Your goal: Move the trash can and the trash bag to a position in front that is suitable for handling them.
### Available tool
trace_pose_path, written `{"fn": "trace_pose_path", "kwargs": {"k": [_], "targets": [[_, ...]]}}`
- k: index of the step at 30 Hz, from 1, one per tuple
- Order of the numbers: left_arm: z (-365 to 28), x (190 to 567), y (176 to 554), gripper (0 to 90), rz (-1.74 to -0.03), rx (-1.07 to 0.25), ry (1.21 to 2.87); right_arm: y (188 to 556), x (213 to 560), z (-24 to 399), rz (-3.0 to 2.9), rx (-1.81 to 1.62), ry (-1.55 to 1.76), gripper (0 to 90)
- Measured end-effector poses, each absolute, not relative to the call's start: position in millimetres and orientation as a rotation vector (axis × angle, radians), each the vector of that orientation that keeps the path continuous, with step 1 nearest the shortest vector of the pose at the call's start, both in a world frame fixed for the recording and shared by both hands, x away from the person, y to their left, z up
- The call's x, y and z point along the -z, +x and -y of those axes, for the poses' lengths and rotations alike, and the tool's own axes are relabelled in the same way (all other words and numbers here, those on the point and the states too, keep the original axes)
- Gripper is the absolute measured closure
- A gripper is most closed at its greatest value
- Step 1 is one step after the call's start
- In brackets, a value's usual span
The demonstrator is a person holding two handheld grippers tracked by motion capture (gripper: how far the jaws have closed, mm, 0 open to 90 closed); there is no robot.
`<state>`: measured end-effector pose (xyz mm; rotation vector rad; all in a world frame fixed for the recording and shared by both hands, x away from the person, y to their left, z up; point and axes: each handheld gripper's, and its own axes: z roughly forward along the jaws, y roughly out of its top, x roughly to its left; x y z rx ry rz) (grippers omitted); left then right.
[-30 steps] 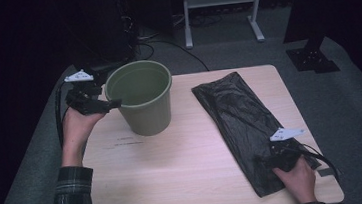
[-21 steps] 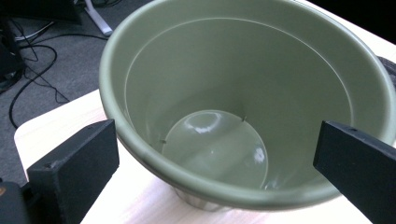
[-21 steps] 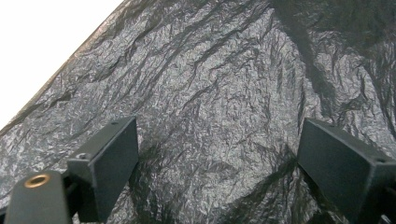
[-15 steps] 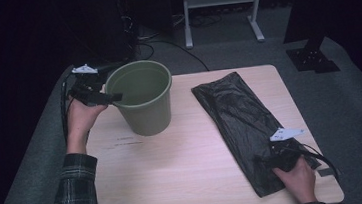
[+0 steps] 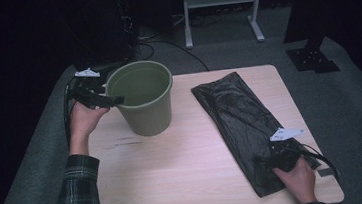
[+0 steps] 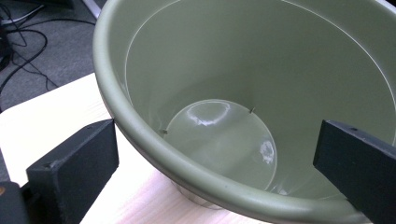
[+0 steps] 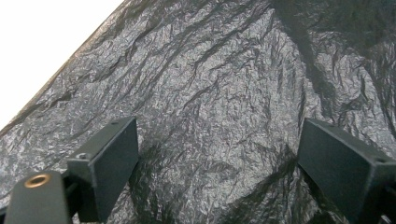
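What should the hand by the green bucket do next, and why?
Probably close the left gripper on the rim of the green bucket. Its open fingers straddle the rim, one outside, one inside, not pressing. The right gripper waits open over the black bag.

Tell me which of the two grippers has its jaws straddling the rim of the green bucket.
The left gripper: one jaw stands outside the green bucket, one over its inside. The right gripper hovers open over the black plastic bag.
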<state>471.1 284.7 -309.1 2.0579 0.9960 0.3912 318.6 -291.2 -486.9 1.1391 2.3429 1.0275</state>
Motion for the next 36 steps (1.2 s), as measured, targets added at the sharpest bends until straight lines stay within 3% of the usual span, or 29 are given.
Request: {"fn": "trace_pose_path", "kwargs": {"k": [36], "targets": [[-215,315,410,0.0,-0.726,-0.263,2.17,319,487,292,-2.363,-1.032,1.117,9.6]]}}
